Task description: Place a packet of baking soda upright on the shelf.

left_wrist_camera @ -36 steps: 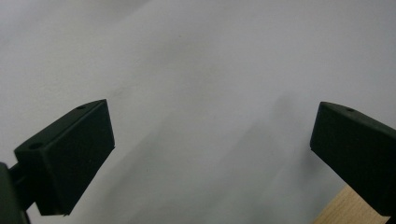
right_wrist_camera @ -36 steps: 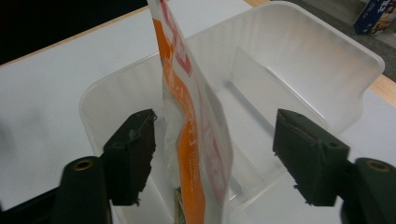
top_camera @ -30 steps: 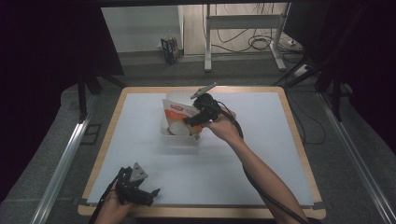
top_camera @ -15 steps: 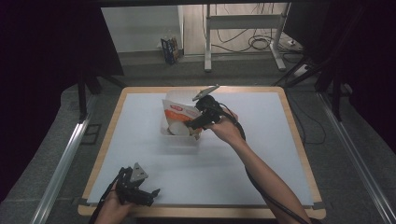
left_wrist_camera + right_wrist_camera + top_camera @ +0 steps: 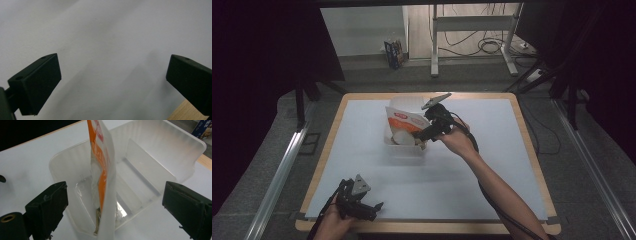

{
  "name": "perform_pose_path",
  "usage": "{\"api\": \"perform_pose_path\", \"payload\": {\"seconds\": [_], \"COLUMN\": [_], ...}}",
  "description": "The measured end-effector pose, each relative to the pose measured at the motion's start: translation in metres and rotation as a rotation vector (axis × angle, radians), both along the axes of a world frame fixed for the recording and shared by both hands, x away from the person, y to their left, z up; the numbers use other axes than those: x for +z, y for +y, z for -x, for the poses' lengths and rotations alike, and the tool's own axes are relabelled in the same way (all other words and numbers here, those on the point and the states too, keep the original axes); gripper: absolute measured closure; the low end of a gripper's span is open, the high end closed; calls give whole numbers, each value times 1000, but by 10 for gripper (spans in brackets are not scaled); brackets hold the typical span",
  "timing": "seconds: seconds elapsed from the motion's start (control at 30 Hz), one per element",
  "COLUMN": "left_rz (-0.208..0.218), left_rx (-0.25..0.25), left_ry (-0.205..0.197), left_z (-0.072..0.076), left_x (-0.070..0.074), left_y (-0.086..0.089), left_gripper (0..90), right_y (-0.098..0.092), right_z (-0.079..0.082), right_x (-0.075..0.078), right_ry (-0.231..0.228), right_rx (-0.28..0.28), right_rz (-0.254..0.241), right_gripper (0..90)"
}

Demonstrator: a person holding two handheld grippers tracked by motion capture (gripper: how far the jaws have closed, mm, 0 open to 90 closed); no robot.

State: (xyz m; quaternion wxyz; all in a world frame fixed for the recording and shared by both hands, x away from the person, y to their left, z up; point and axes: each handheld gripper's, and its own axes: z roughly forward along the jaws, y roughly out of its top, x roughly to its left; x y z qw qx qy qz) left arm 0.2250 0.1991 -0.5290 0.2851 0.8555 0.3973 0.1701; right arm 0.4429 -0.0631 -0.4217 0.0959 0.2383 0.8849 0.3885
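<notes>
An orange and white pouch [image 5: 402, 121] [image 5: 102, 165] stands upright on its edge in the near compartment of a clear plastic bin [image 5: 404, 150] [image 5: 160, 142] at the table's middle. My right gripper [image 5: 423, 136] [image 5: 116, 192] reaches over the bin from the right. Its jaws have just been opening and now stand wide on either side of the pouch, with neither pad touching it. My left gripper [image 5: 373, 207] [image 5: 113, 82] rests at the table's front left corner, open, with bare white table between its jaws.
A clear divider [image 5: 147, 167] splits the bin into two compartments. The white table top [image 5: 492, 170] has a wooden rim [image 5: 532, 145]. Beyond the far edge, metal desk legs [image 5: 434, 40], cables and a small box [image 5: 394, 52] sit on the floor.
My right gripper has eased slightly to the right, and the pouch stays standing in the bin. The left gripper has not moved.
</notes>
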Motion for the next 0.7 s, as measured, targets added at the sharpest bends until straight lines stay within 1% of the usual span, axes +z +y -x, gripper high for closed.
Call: {"api": "perform_pose_path", "payload": {"seconds": [0.3, 0.7], "left_rz": [4, 4], "left_rx": [0, 0], "left_ry": [4, 3], "left_z": [0, 0], "left_x": [0, 0], "left_y": [0, 0], "left_gripper": [0, 0], "right_y": [-6, -19], "right_z": [6, 15], "right_x": [-3, -2], "right_ry": [4, -13], "right_rx": [9, 20], "right_rz": [-8, -6], "right_gripper": [62, 54]}}
